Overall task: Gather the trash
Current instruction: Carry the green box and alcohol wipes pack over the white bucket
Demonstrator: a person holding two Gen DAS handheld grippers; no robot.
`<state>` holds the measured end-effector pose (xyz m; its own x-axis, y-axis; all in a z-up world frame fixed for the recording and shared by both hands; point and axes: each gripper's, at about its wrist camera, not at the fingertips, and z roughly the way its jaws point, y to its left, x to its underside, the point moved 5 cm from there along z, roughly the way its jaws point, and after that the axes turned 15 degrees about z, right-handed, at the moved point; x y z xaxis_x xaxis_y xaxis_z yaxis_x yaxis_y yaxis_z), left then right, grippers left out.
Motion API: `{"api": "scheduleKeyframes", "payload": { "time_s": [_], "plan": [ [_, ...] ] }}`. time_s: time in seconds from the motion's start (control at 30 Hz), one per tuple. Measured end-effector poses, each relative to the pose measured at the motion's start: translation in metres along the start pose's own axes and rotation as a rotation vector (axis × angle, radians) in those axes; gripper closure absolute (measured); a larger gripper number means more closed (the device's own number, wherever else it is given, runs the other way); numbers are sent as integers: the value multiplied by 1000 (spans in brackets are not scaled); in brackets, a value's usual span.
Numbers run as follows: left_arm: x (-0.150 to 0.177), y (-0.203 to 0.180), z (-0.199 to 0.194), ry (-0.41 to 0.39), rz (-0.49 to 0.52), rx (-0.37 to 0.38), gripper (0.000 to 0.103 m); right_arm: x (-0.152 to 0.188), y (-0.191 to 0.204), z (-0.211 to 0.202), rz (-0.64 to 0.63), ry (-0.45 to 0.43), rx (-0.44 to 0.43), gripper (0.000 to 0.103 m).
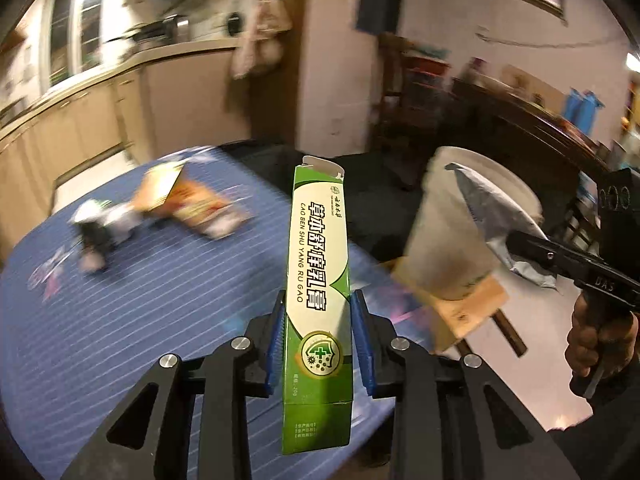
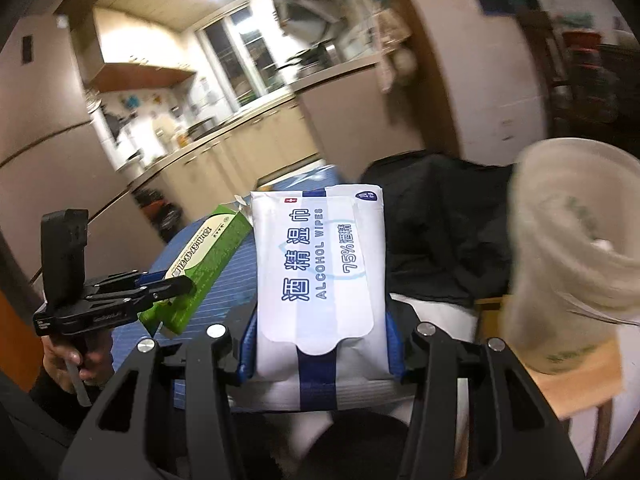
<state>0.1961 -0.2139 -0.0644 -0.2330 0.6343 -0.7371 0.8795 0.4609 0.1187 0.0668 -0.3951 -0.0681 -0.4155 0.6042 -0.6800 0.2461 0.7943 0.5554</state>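
Observation:
My left gripper is shut on a green and white carton, held upright above the blue striped table. It also shows in the right wrist view with the carton. My right gripper is shut on a white alcohol wipes pack; in the left wrist view the gripper holds the pack beside a pale bin. The bin stands at the right on a wooden stool.
Several blurred wrappers and packets lie at the table's far side. A dark cloth-covered chair stands behind the table. Kitchen cabinets run along the left wall; a dark wooden sideboard stands at the right.

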Motion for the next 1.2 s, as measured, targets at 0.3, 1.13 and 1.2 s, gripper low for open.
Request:
{"api": "scheduleKeyframes", "payload": {
  "time_s": [0.3,1.13,1.2],
  "plan": [
    [-122,-118,76,-70,189,179,81,-59,-89,-81,0,-188,216,56],
    [-258,-218,217,-62,252,207,88,-130,-195,-70,31,-187,391,56],
    [-257,-216,218,-57,258,181,88,-131,-193,-66,22,-182,399,56]
  ]
}}
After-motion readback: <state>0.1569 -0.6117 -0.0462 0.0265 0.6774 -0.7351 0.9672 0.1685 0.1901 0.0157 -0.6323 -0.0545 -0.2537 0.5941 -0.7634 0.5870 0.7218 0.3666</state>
